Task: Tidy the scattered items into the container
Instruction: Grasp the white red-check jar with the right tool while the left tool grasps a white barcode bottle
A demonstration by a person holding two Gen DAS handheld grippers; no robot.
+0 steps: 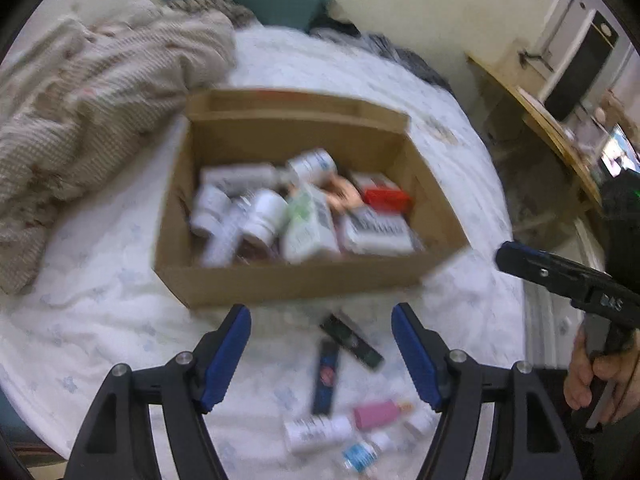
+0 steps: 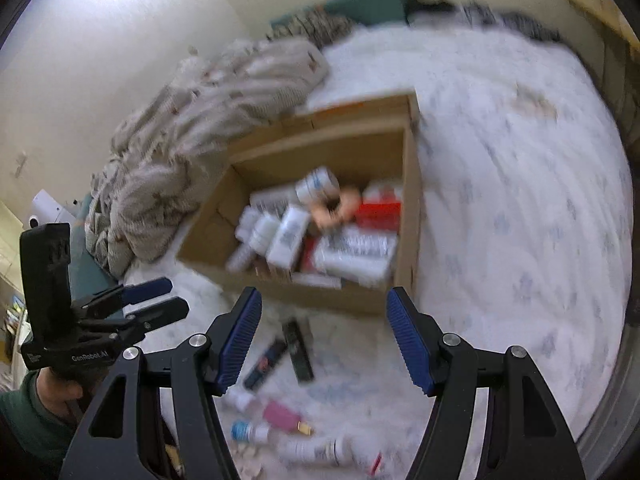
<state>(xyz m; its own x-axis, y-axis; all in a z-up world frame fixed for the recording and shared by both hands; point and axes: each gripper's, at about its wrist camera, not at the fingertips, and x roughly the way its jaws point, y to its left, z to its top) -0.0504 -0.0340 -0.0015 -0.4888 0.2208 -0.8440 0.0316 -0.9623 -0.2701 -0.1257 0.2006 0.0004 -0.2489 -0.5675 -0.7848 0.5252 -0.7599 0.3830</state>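
An open cardboard box [image 1: 288, 280] [image 2: 412, 216] sits on the white bed, holding several white bottles, white cartons and a red carton. Loose items lie in front of it: two dark slim boxes [image 1: 351, 340] [image 2: 298, 350], a pink bottle [image 1: 378, 414] [image 2: 282, 414], a white bottle [image 1: 318, 432] [image 2: 316, 450] and a small blue-labelled bottle [image 1: 360, 456] [image 2: 248, 431]. My left gripper [image 1: 322, 354] is open and empty above these items. My right gripper [image 2: 324, 338] is open and empty too. Both views are blurred.
A crumpled beige blanket [image 1: 100, 112] [image 2: 192, 152] lies left of the box. Dark pillows [image 1: 280, 8] sit at the bed's head. A wooden desk [image 1: 560, 128] stands right of the bed. The other gripper shows in each view, the right one [image 1: 560, 276] and the left one [image 2: 120, 308].
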